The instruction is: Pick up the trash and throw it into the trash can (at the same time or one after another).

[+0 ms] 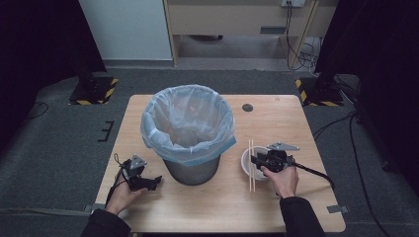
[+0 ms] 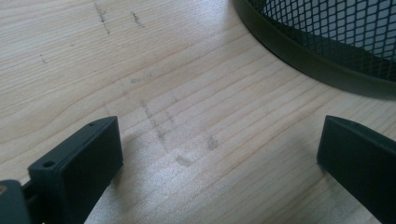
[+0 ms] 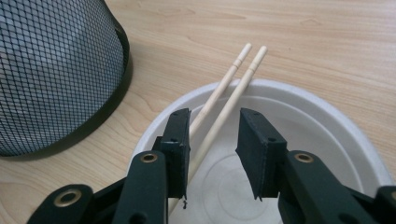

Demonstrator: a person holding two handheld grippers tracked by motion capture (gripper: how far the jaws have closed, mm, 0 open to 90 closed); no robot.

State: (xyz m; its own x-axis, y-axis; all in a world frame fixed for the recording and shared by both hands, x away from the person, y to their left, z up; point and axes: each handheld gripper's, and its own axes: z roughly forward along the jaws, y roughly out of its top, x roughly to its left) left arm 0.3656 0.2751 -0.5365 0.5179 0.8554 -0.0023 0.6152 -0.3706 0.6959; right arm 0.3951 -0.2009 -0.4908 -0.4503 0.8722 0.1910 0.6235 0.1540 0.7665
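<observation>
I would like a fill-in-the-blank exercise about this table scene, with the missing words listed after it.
1. The chopsticks lie across the rim of the white ____.
2. The mesh bin is lined with a pale blue plastic ____.
3. The right gripper has its jaws on either side of the ____.
4. The left gripper hovers over bare wood with its jaws wide ____.

Missing words: bowl; bag; chopsticks; open
</observation>
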